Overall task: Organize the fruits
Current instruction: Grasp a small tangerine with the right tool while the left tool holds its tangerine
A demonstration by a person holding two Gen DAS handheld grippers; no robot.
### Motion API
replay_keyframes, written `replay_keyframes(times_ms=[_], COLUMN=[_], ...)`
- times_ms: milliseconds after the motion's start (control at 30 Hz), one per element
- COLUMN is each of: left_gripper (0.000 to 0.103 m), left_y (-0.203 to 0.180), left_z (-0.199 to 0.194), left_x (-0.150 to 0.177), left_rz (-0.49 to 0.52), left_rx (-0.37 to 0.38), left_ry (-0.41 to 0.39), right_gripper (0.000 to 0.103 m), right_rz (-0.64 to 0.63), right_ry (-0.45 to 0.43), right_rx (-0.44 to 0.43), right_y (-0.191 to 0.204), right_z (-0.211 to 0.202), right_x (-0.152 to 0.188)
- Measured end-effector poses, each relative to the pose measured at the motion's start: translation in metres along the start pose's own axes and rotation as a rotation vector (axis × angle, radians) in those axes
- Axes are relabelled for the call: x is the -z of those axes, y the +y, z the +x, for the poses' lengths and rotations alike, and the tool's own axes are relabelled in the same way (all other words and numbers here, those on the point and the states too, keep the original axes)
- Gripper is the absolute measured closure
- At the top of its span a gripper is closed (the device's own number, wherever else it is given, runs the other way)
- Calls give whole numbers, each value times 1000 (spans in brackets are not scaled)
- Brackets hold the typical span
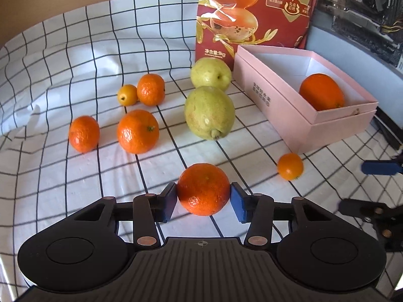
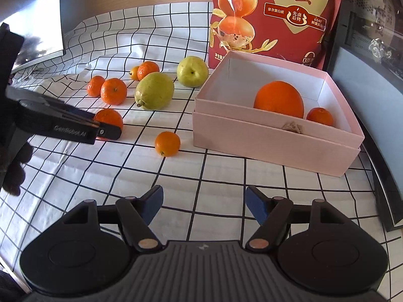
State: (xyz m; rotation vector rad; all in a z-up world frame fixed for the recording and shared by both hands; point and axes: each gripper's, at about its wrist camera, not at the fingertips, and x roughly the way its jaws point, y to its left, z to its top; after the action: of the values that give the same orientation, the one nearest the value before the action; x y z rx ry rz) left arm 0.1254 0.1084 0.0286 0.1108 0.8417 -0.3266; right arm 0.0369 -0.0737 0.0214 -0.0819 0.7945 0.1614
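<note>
Dimpled orange mandarin [image 1: 203, 189] sits clamped between the left gripper [image 1: 203, 200] pads; right gripper [image 2: 203, 204], spread wide, grasps nothing, pink cardboard box [image 2: 272, 136] ahead.

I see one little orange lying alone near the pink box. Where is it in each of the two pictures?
Left wrist view: the little orange lies right of centre on the checked cloth, just below the pink box's near corner.
Right wrist view: the same little orange sits left of centre, just left of the box.
Shared landmark: the red bag standing behind the box.
</note>
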Motion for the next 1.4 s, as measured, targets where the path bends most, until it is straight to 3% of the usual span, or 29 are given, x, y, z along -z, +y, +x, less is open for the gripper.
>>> replay_keyframes(times_ms=[367,633,833,967,1400], left_gripper=[52,52,52,52,52], left_y=[9,17,17,14,-23], left_z=[-47,-60,-64,-63,-47], left_x=[36,57,61,59,41], left_rz=[-122,-180,-176,-165,-43], left_rx=[19,-4,-7,5,136], left_ry=[0,26,33,35,47], right_gripper=[31,45,56,74,75], right_rz=[-76,-140,-147,-140,-92], right_ry=[-45,-56,-36,-17,-21], right_rx=[-73,-95,-59,-45,-45], right_y=[26,46,48,44,28], right_z=[15,38,56,61,15], right_x=[-19,-35,-42,-42,-27])
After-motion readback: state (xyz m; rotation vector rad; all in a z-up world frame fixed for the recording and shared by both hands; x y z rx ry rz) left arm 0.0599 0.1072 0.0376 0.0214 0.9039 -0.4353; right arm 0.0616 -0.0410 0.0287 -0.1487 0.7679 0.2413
